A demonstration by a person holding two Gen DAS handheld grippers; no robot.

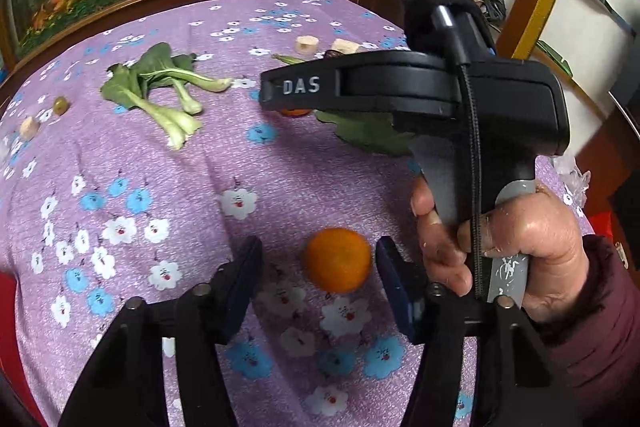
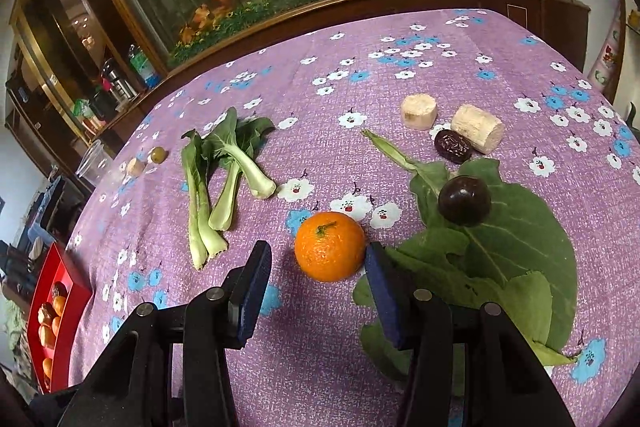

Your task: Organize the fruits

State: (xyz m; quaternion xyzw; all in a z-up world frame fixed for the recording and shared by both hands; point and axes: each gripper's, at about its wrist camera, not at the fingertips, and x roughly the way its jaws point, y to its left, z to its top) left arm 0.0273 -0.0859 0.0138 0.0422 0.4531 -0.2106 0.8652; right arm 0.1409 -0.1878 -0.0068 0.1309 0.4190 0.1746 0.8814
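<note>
Oranges: one (image 1: 338, 259) lies on the purple floral counter between the spread pads of the left hand-held gripper (image 1: 318, 277), untouched; another (image 2: 330, 246) sits mid-counter, touching one pad of the spread right hand-held gripper (image 2: 318, 277).

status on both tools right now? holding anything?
Left tool: open, holding nothing; an orange sits between its fingers, with gaps on both sides.
Right tool: open, holding nothing; another orange sits at its right finger.
</note>
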